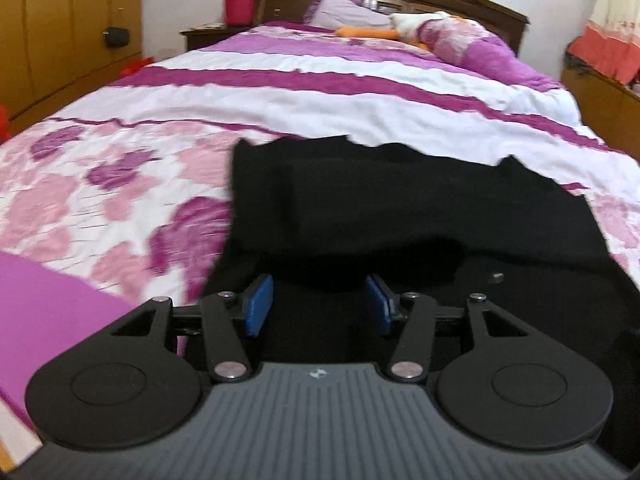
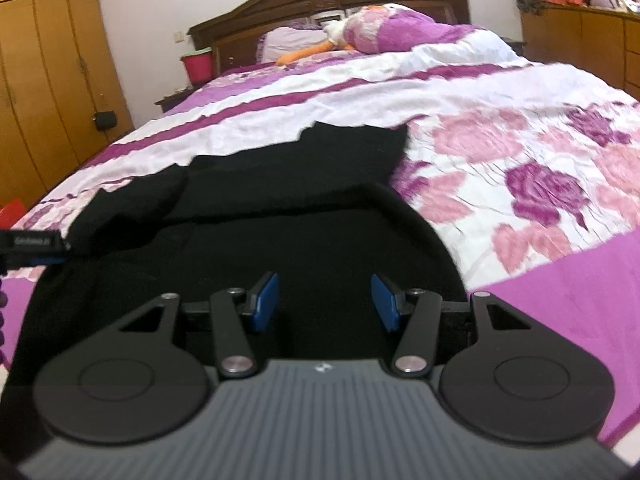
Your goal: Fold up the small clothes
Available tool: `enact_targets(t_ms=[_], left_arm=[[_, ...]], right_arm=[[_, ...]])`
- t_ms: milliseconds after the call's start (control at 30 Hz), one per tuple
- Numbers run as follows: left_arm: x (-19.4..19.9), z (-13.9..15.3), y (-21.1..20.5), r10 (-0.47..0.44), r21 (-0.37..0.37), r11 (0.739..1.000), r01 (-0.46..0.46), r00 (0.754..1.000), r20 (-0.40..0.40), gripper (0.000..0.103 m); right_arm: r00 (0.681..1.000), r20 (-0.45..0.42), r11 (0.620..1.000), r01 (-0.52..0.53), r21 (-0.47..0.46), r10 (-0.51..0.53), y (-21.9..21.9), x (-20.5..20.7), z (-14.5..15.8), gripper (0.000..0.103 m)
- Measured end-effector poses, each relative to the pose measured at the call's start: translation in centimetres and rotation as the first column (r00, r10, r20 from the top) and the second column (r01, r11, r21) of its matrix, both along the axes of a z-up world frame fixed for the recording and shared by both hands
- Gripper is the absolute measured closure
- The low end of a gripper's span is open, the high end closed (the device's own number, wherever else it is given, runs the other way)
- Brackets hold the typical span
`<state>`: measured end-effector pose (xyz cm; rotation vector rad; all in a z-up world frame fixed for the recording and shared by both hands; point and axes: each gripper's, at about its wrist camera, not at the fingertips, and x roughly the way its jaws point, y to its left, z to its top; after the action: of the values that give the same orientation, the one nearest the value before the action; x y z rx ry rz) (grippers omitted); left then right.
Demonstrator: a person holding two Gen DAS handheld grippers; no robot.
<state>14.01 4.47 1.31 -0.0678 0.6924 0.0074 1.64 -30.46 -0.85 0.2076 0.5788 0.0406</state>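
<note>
Left gripper (image 1: pixel 319 305): fingers (image 1: pixel 259 305) spread wide, blue pads facing each other w/ a clear gap, nothing clamped betw them; black cloth lies under & ahead of the tips, can't tell if pads touch it

Right gripper (image 2: pixel 325 303): same, fingers (image 2: pixel 265 302) wide apart, not holding anything, hovering over the dark fabric

Black garment (image 1: pixel 400 208) is spread on the bed (image 1: pixel 280 92), near the foot end, on the floral pink/purple part of the quilt. Looks mostly flat but rumpled, w/ an overlapping layer & soft folds across the middle; far edge uneven, w/ raised corners. Fabric plain black, detail hard to read. In the right wrist view the garment (image 2: pixel 280 184) runs from under the gripper toward the white & purple stripes, w/ part of the left gripper (image 2: pixel 34 246) at its left edge

Pillows (image 1: pixel 452 36) & an orange toy (image 1: pixel 366 33) near the headboard, well apart from the garment
</note>
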Motion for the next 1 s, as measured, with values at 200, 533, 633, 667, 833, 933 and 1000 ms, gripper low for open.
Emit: enact_targets(t_ms=[200,533,633,667,833,933,1000], left_arm=[[-1.1,-0.3,3.4,0.088,0.043,0.995,-0.088,0.996,-0.005,0.045],[-1.2,-2.1,5.6,0.142,-0.002,0.99,-0.143,0.989,-0.033,0.044],[-1.1,-2.7,5.6,0.132,0.006,0.991,-0.132,0.991,-0.031,0.04],[-1.1,-2.8,5.6,0.128,0.008,0.992,-0.128,0.991,-0.029,0.039],[-1.1,-3.2,5.6,0.127,-0.005,0.992,-0.127,0.992,-0.02,0.037],[-1.3,-3.4,5.9,0.121,-0.017,0.992,-0.122,0.993,-0.012,0.037],[-1.3,-3.4,6.0,0.119,-0.02,0.993,-0.119,0.993,-0.01,0.036]], right_arm=[[0.995,0.008,0.995,-0.097,-0.019,0.097,3.3,1.8,1.6,0.049],[0.958,0.001,0.957,-0.288,-0.025,0.288,11.0,6.4,4.0,0.049],[0.931,-0.008,0.93,-0.365,-0.052,0.365,14.1,7.9,4.4,0.049],[0.921,-0.007,0.919,-0.389,-0.061,0.39,15.1,8.2,4.5,0.049],[0.873,-0.028,0.868,-0.487,-0.098,0.487,19.4,9.9,4.3,0.049],[0.854,-0.048,0.846,-0.52,-0.117,0.518,21.4,10.9,3.9,0.049],[0.852,-0.062,0.842,-0.523,-0.134,0.52,22.4,11.7,3.3,0.049]])
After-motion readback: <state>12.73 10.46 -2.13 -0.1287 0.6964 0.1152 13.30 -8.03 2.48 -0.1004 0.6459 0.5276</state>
